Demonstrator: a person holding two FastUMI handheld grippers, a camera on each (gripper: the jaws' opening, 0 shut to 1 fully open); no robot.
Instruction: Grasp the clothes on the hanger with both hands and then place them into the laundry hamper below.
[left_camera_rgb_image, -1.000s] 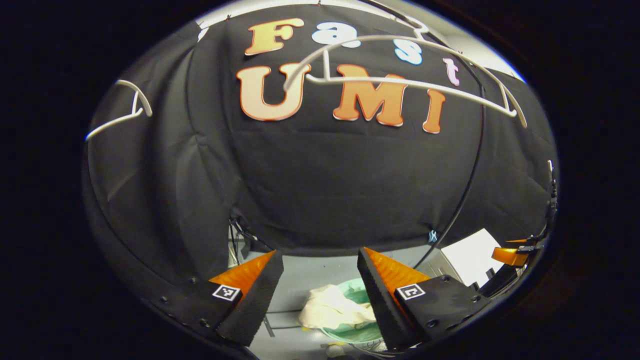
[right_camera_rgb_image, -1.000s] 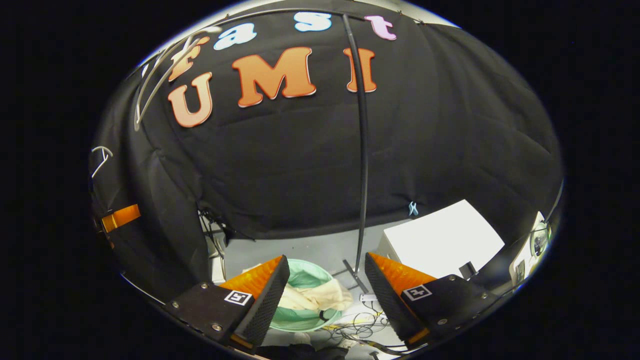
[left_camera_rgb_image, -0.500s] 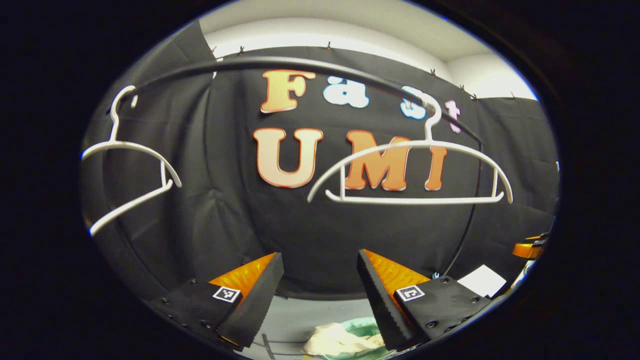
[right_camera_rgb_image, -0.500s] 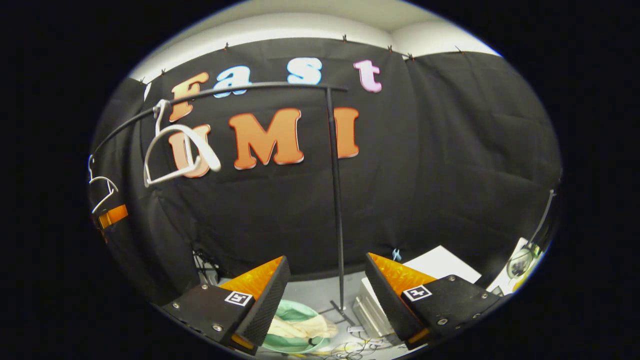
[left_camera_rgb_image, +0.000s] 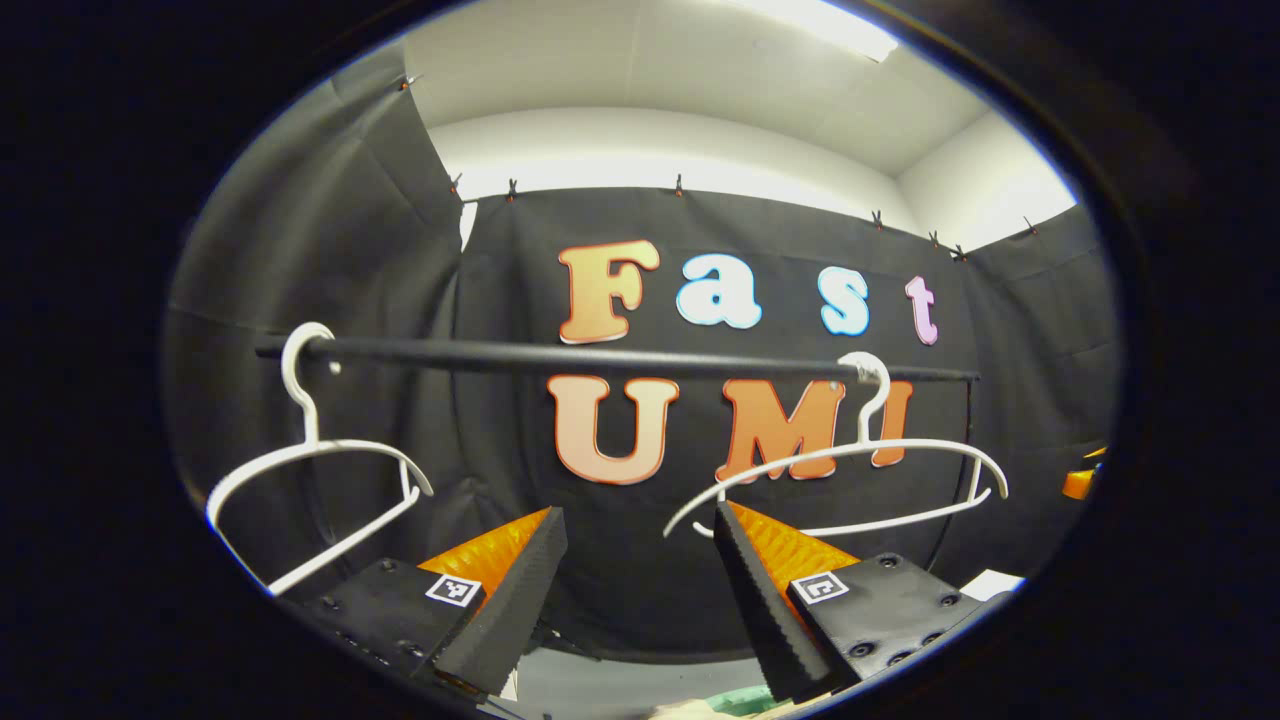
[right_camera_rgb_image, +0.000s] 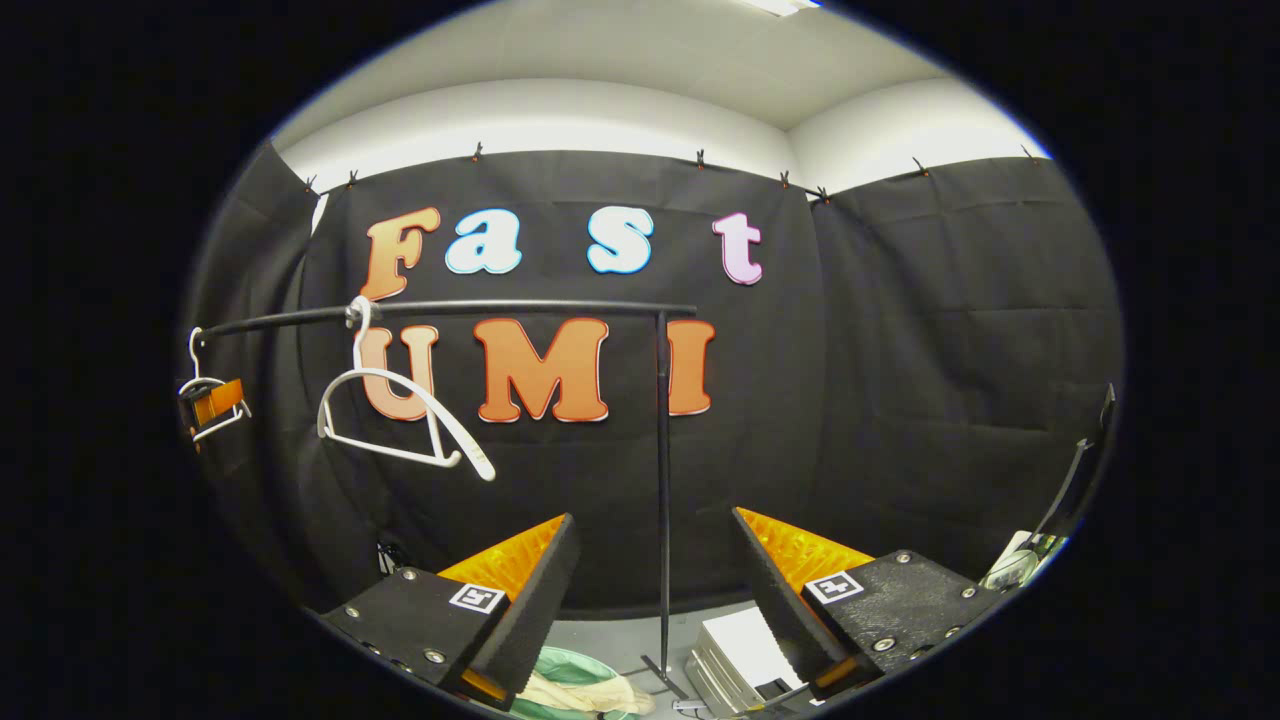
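— White plastic ahead of the left gripper? Hung on what?

— Hung on the black rail, well above the fingertips. First hanger up and to the left of the fingers, second hanger up and to the right, its lower bar crossing just behind the right fingertip. Both bare.

— And the fingers themselves?

— Spread wide apart, gripping nothing. Same for the right gripper: parted, nothing between but open air and black cloth.

— Found the clothes anywhere?

— Lay crumpled, cream-coloured, in the green laundry hamper, low down beneath the right gripper and just beside its left finger. Draped partly over the hamper's near rim.

— Anything crowding that side?

— Stood straight ahead between the right gripper's fingers: the rail's upright pole, foot on the grey floor. Sat close to the right of that foot, under the right finger: a white box. Hamper to the left of the pole, apart from it.

— Room to move?

— Plenty under the rail and between the two hangers. Tighter down near the pole's foot, between hamper and box.
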